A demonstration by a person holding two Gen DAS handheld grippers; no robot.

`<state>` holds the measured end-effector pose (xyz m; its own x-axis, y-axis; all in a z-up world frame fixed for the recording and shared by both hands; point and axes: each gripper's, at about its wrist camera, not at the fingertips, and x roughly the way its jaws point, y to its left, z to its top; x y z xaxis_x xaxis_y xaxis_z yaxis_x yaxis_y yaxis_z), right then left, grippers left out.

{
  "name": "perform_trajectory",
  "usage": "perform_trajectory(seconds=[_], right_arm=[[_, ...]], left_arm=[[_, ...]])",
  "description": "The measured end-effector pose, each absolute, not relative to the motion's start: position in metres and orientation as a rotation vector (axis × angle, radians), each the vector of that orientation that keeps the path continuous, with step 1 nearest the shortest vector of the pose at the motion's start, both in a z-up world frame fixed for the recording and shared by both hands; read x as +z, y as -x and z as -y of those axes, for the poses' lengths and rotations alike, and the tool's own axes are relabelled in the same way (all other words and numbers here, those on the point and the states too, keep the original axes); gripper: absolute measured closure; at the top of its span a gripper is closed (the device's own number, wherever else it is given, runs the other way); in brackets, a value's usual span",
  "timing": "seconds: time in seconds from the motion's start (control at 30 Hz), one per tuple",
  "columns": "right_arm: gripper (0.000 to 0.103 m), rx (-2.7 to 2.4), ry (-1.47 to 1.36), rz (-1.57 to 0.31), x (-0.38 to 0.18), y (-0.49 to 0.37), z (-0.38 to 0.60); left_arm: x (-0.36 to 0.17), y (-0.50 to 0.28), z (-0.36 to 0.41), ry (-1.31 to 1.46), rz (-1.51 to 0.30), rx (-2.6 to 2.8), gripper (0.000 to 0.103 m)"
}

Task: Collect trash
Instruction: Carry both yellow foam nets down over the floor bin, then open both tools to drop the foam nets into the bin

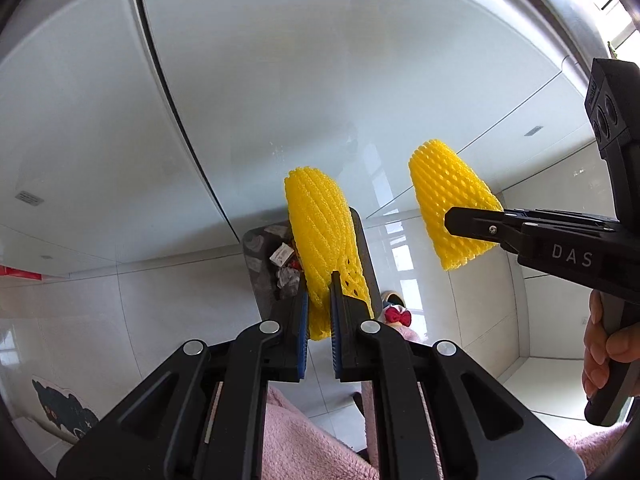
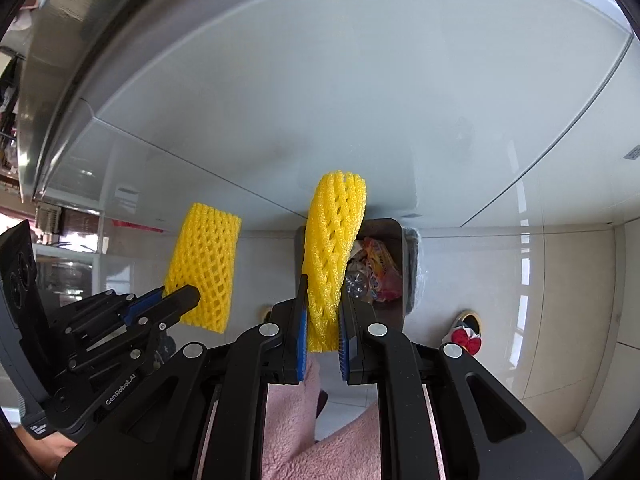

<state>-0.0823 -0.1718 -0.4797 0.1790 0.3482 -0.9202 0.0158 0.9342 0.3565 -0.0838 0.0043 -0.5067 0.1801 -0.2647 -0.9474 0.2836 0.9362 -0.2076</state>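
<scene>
Yellow foam fruit nets, two in count, one per gripper. Left gripper [image 1: 320,316] has its jaws closed on the first foam net [image 1: 324,240], pinching it near its lower end between the blue pads [image 1: 303,320]; the net stands up and away from the fingers, directly over the open bin. Right gripper [image 2: 323,320] is clamped likewise on the second foam net [image 2: 334,240], which is squashed narrow where the pads bite and fans out toward its far end. In the left wrist view the right gripper enters from the right edge with its net [image 1: 452,200] well apart from the first; a hand [image 1: 604,352] wraps its grip. In the right wrist view the left gripper [image 2: 176,300] comes in from the left with its net [image 2: 204,268]. One trash bin [image 2: 408,272], grey, sits on the pale tiled floor [image 2: 520,300] against a glossy white cabinet front [image 2: 360,100]; it already holds crumpled wrappers [image 2: 378,272] and paper scraps, number not countable. Both nets are above or just beside the bin mouth, neither inside it. Pink fleece [image 2: 296,432] of the person's clothing fills the near edge, and one slipper with a red bow [image 2: 466,338] shows right of the bin.
</scene>
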Motion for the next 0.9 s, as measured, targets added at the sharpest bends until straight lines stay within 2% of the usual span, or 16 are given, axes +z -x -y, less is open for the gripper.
perform_trajectory(seconds=[0.43, 0.77, 0.87, 0.9], right_arm=[[0.090, 0.215, -0.326, -1.480, -0.555, 0.069, 0.154], [0.087, 0.192, -0.357, -1.561, -0.576, 0.054, 0.143], [0.085, 0.182, -0.360, -1.562, -0.578, 0.053, 0.144], [0.080, 0.177, -0.366, -1.564, -0.577, 0.051, 0.145]], left_arm=[[-0.593, 0.069, -0.003, 0.029, -1.499, -0.367, 0.095], [-0.604, 0.066, -0.004, 0.027, -1.524, -0.351, 0.093], [-0.604, 0.065, -0.004, 0.037, -1.527, -0.349, 0.088], [-0.602, 0.062, -0.004, 0.040, -1.527, -0.348, 0.087]])
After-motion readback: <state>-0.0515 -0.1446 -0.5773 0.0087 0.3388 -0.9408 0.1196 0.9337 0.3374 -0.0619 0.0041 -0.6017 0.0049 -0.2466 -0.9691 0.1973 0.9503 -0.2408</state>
